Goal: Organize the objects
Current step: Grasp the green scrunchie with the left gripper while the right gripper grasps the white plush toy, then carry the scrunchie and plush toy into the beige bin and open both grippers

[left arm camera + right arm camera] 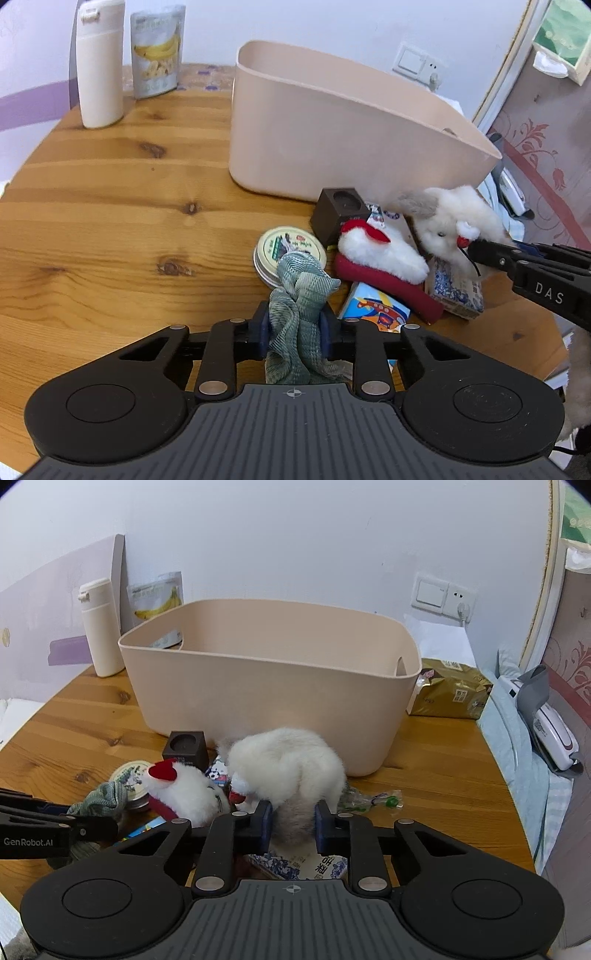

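Surface: wooden table (110,206), beige bin (266,686) set by a white wall.
Left gripper (294,328): angled down, clamped on green cloth (299,295).
Right gripper (293,825): angled down, pinched on white plush (291,771).

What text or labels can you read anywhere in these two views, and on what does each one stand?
"DAS": on the right hand-held gripper finger, left wrist view.
"GenRobot.AI": on the left hand-held gripper finger, right wrist view.
Banana snack pouch: print too blurred to read.
Round tin: lid lettering too small.
Blue-and-white box: large characters, not clearly readable.
Gold packet: print too small.
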Tool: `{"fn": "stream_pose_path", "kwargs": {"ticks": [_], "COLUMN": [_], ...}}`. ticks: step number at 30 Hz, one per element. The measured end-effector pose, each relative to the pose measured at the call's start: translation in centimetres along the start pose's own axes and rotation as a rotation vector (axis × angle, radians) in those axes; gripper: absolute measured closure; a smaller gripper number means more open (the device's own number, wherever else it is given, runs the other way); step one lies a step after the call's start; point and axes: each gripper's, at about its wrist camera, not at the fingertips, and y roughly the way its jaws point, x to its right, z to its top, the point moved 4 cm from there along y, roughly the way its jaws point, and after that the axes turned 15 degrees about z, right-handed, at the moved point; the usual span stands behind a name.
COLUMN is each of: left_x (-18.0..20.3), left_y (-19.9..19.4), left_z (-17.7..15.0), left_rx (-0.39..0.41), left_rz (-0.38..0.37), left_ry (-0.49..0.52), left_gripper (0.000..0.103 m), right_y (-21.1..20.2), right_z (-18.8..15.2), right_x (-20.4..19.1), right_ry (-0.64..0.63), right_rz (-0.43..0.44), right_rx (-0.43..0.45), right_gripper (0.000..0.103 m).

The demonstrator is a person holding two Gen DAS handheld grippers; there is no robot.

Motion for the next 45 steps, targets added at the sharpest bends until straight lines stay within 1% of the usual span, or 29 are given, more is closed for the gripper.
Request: {"fn": "stream_pose_path", "kwargs": {"ticks": [4,12,18,26,31,36,41,45], "left_x": [-0.4,-0.6,-0.3,0.0,0.9,2.3,3.6,4.3], "left_y": [-1.2,-2.8,-3.6,-4.4,-3.9,-3.2,-1.9,-0.5], "left_z": [0.7,2.7,4.9,8.7,10.9,13.2,15.2,16.6], "left_rx": [0.044,0.112,0.171,0.25,0.287,0.312,0.317,0.312], "left_rz": [0.02,0.027,0.029,0.032,0.026,0.001,-0.021,-0.022], "left_ry": [0.011,0.03,0.058,0.081,0.102,0.13,0.136,0.142], "left_gripper": [0.078,0.078,0.078,0.078,0.078,0.078,0.078,0.078], "right_y": [-0.9,-2.9,-4.0,-5.1,-5.0,-4.9,-4.8,-4.1], "right_z": [0.3,1.4,2.5,4.2,5.4,6.7,8.1,9.3], "right_x": [0.0,0.0,0.4,1.1,1.9,2.3,2.8,3.5], "right_ry": [0.003,0.009,0.018,0.023,0.035,0.042,0.047,0.053], "right_rz": [0.002,0.004,-0.002,-0.013,-0.025,-0.037,-0.044,-0.057], "right_rx": [0.018,0.072,0.114,0.158,0.175,0.195,0.218,0.225], "right_gripper": [0.082,0.082,0.082,0.082,0.082,0.082,0.083,0.083]}}
